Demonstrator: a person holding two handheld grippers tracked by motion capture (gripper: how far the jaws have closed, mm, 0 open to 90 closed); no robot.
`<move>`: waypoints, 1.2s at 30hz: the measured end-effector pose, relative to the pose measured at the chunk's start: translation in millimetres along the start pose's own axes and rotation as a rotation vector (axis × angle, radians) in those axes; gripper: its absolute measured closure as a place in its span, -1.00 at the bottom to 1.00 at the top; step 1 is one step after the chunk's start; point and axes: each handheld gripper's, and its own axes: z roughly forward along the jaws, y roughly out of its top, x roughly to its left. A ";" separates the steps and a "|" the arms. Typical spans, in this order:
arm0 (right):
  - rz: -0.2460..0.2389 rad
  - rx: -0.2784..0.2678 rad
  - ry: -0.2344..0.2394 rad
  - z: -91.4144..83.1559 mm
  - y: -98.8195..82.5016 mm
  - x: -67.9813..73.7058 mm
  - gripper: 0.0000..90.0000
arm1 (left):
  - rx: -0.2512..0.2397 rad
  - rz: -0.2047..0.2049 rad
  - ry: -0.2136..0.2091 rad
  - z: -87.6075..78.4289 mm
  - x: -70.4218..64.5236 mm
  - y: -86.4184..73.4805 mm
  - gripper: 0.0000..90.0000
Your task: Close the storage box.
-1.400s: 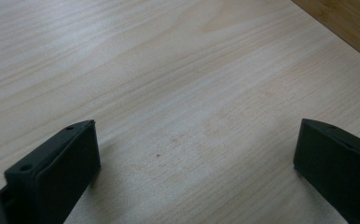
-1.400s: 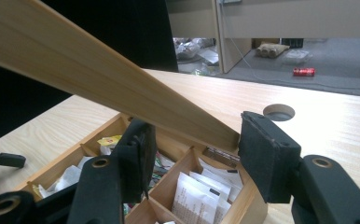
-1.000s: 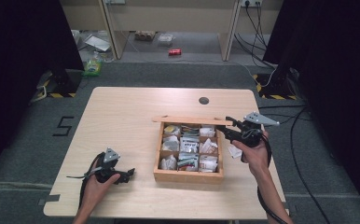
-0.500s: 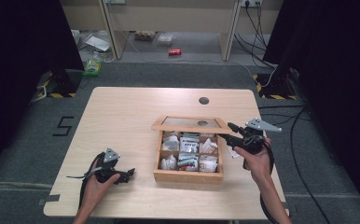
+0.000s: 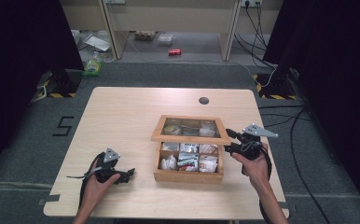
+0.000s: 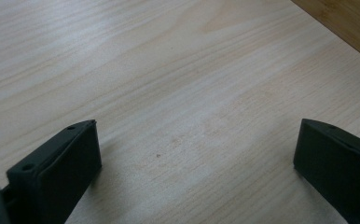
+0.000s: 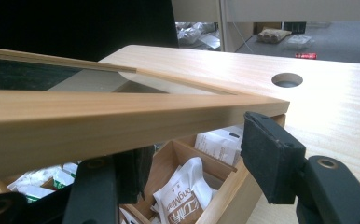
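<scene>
Pale table; right gripper wide under half-lowered lid, contact perhaps hidden; left gripper wide.

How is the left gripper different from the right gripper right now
The left gripper rests low on the bare table, well apart from the wooden box; the right gripper is raised at the box's half-lowered glass lid. The left gripper's jaws have only tabletop between them, while the right gripper's jaws sit under the lid's front edge, one on each side. Both are open and black.
</scene>
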 end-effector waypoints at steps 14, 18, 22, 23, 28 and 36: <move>-0.016 0.017 0.017 0.6 -17.1 1.0 0.00 | -0.001 -0.002 0.000 0.1 -0.1 0.0 -1.00; -0.003 0.020 0.031 1.3 -23.8 0.1 0.00 | -0.001 -0.001 0.000 0.0 -0.1 0.0 -1.00; -0.008 0.017 0.034 1.9 -25.2 -0.3 0.00 | -0.001 -0.001 0.000 0.0 -0.1 0.0 -1.00; -0.009 0.017 0.034 1.9 -25.3 -0.2 0.00 | -0.001 -0.001 0.000 0.0 -0.1 0.0 -1.00; -0.023 0.026 0.026 2.1 -26.3 -0.1 -0.01 | -0.002 -0.003 0.000 0.1 -0.4 -0.1 -1.00; -0.048 0.035 -0.011 0.5 -27.0 2.7 -0.01 | -0.004 -0.005 0.001 -0.1 -0.6 -0.4 -1.00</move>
